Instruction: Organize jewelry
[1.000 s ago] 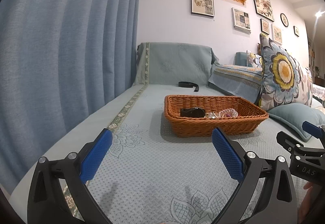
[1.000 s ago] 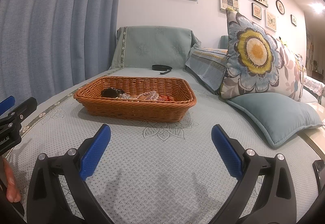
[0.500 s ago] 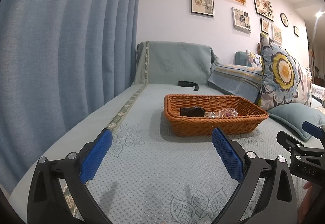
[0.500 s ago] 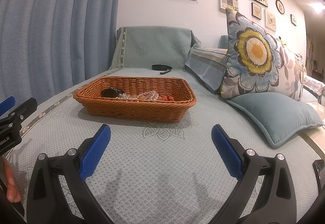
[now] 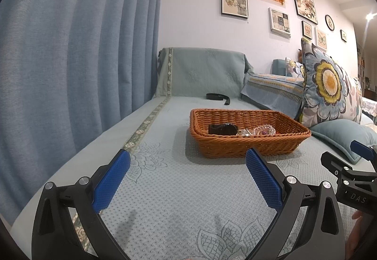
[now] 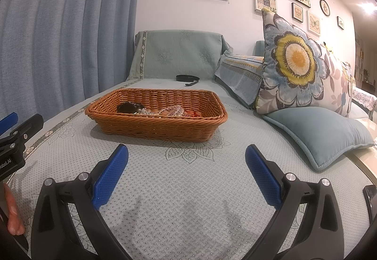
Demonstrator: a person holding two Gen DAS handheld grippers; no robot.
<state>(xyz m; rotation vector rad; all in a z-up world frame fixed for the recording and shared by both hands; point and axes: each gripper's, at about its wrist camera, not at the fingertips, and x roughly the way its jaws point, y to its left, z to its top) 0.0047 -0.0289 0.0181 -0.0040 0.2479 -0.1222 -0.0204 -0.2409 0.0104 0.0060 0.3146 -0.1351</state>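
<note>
Left gripper [image 5: 187, 175] spread wide above the sofa [image 5: 165, 189], right gripper [image 6: 187, 174] likewise apart, both empty, basket [image 6: 155, 127] mid-seat ahead, jewelry [image 6: 165, 111] heaped inside, strap [image 6: 187, 78] by the back edge

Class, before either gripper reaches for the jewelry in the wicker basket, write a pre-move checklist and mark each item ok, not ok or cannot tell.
1. Left gripper open and empty: ok.
2. Right gripper open and empty: ok.
3. Wicker basket flat on the sofa cover, ahead of both: ok.
4. Path to the basket free of objects: ok.
5. Clear beaded bracelet and dark piece visible inside: ok.
6. Pieces untangled: cannot tell.
</note>
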